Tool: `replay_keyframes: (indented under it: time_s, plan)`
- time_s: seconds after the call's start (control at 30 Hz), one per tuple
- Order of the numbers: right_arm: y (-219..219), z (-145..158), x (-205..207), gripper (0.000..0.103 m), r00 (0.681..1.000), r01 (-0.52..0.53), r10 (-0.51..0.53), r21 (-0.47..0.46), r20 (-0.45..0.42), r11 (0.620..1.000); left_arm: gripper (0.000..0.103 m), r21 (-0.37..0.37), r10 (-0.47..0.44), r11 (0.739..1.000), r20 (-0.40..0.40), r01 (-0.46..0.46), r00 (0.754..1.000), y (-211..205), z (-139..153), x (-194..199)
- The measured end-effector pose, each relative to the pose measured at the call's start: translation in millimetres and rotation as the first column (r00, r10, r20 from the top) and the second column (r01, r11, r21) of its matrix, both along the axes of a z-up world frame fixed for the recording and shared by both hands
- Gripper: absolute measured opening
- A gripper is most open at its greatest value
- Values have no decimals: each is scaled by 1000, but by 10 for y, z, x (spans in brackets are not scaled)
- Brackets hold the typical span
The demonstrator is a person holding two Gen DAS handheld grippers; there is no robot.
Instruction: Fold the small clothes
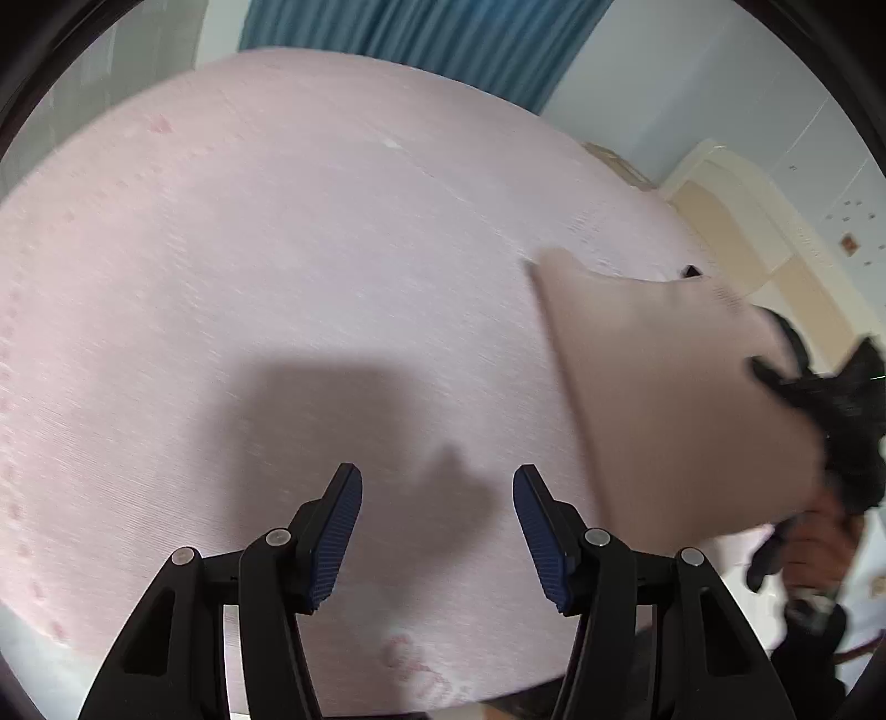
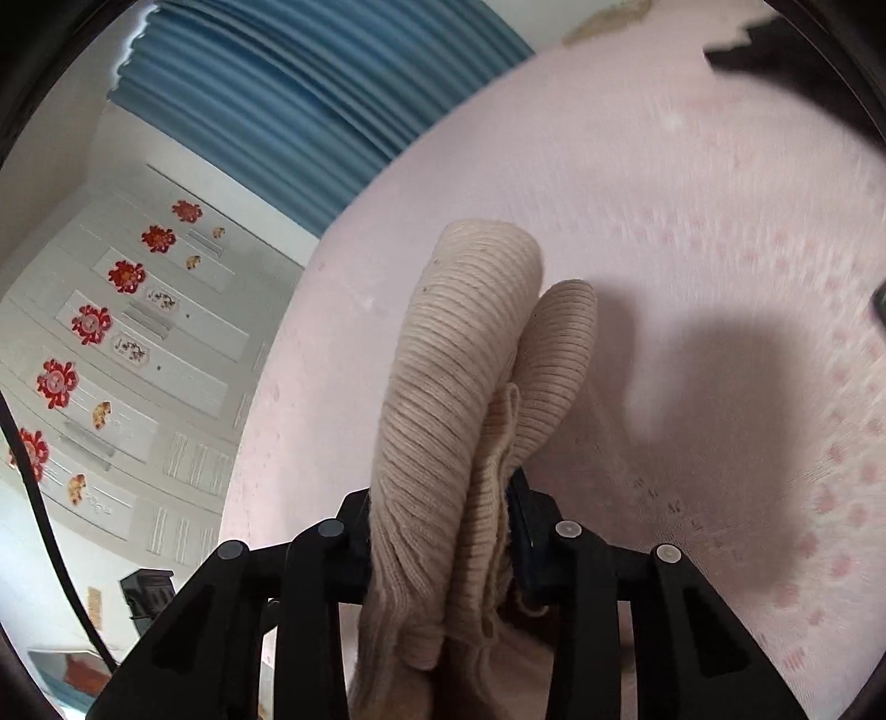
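Observation:
A beige ribbed knit garment [image 2: 459,410] is folded into thick rolls and clamped between the fingers of my right gripper [image 2: 443,509], held above the pink bed sheet [image 2: 692,232]. In the left wrist view the same garment [image 1: 675,399] hangs as a flat beige panel at the right, with the right gripper [image 1: 819,387] holding its far edge. My left gripper [image 1: 437,487] is open and empty, low over the pink sheet [image 1: 277,249], a little left of the garment. It touches nothing.
The pink sheet covers a bed. A blue curtain [image 1: 421,33] hangs behind it. A cream headboard [image 1: 747,221] stands at the right. White cabinet doors with red flowers [image 2: 127,332] show beside the bed. A dark cloth [image 2: 775,50] lies at the bed's far corner.

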State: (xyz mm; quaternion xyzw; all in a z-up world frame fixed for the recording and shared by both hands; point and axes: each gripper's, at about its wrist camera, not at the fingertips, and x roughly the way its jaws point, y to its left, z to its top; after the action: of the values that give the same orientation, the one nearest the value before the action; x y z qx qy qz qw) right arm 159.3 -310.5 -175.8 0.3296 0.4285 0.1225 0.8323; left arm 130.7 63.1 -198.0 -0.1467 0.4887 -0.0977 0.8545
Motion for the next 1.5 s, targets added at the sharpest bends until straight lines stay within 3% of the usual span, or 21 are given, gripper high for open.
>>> replay_keyframes:
  time_s: [0.07,0.27,0.5,0.73,0.87,0.93,1.0,1.07,1.17,1.27,1.37,1.47,1.5]
  plan:
    - [14,219,-48,35,1000,16,-15,-56,13,998,55,17,12,1000,11,-12,1000,23,48,33]
    - [123,802,-58,35,997,78,-73,-251,29,965,55,-20,41,999,38,-40,998,155,177,113]
    - [543,1037,351,35,997,73,-63,-240,48,968,55,-3,56,998,81,-56,995,397,260,300]
    - [1315,821,1039,35,996,-43,47,-50,71,998,55,-8,107,994,115,-107,988,785,240,582]
    - [1345,264,1374,35,998,-46,42,95,48,994,55,-51,103,994,112,-98,988,943,107,724]
    - [1266,-110,1477,36,1000,-25,26,55,-8,998,55,-88,78,994,87,-71,993,973,-17,803]
    - [1175,-541,1574,38,991,-4,1,-26,-130,1000,55,-78,65,995,80,-59,995,948,-121,826]
    - [1032,-733,1570,44,986,12,-18,-38,-163,999,55,-60,47,997,73,-43,996,876,-213,865]
    - [847,-659,1467,48,994,-19,17,-16,-106,1000,55,-66,33,997,58,-29,998,801,-317,972]
    - [835,-402,1338,48,999,-46,43,-134,-29,990,55,-84,22,996,46,-19,999,714,-361,1060]
    - [921,-190,1278,48,995,-93,99,-192,20,977,55,-87,15,996,39,-12,999,606,-352,1100]
    - [1152,-133,1391,48,990,-132,142,-348,3,928,55,-80,0,997,51,4,999,471,-287,1090]
    - [1212,-172,1439,38,990,-135,143,-388,-8,912,55,-75,-7,997,54,11,998,422,-259,1074]
